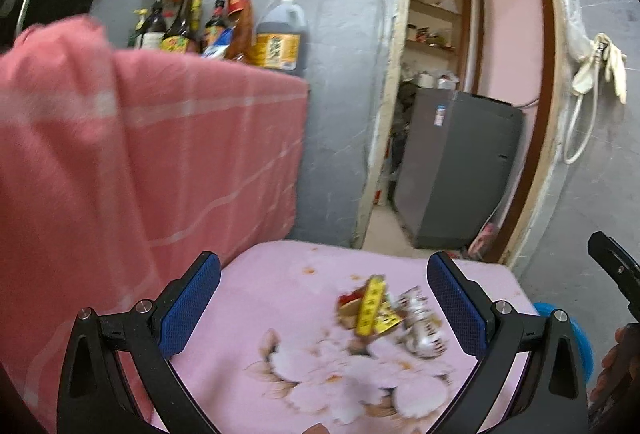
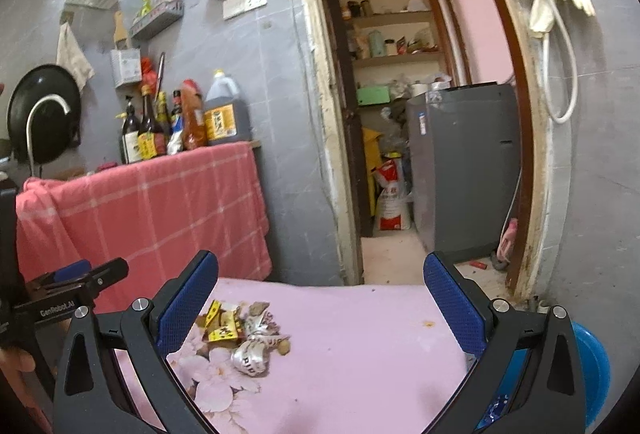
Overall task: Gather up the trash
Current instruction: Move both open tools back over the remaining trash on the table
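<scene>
Trash pile (image 2: 240,334) of yellow wrappers and crumpled foil sits untouched on pink floral cloth (image 2: 360,334). Nothing collected yet. Left gripper (image 1: 324,298) and right gripper (image 2: 320,298) both spread wide, empty. Blue bin (image 2: 592,366) just beside the table.

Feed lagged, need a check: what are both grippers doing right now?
Left gripper: open, empty, above the trash pile.
Right gripper: open, empty.
</scene>
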`<state>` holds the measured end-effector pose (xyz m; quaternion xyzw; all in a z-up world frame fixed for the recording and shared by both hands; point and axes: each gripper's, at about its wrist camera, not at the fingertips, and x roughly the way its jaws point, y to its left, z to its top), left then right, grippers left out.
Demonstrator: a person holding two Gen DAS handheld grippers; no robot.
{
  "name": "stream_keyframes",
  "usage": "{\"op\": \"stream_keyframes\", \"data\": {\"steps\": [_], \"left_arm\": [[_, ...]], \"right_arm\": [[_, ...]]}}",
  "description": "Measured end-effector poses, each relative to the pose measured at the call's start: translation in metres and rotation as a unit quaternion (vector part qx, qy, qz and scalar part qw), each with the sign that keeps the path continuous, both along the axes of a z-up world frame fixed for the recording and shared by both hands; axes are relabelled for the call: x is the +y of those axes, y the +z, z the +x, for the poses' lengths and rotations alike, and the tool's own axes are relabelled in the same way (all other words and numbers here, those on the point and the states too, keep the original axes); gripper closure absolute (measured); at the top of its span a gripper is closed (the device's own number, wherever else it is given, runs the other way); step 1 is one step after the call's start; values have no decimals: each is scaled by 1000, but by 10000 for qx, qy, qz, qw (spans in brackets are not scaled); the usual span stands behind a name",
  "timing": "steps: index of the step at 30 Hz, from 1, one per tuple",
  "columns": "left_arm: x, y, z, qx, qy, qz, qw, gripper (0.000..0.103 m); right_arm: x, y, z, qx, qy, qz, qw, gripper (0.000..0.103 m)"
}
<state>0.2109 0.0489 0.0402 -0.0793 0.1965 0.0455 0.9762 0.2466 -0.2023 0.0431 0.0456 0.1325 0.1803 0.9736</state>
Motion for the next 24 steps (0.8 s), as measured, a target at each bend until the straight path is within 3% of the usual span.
{"op": "stream_keyframes", "data": {"steps": [11,20,24], "left_arm": [[20,-24,2,412,-58,-78,9991,2],[12,-48,20,1080,-439,-325,9927,2],[2,-56,27,1267,-585,-329,9897,3]], "right_arm": [[22,-33,22,535,154,-440,9975,0],[23,-59,39,1058,225,-468,9930,1],[24,-63,46,1212,355,-447,9910,17]]}}
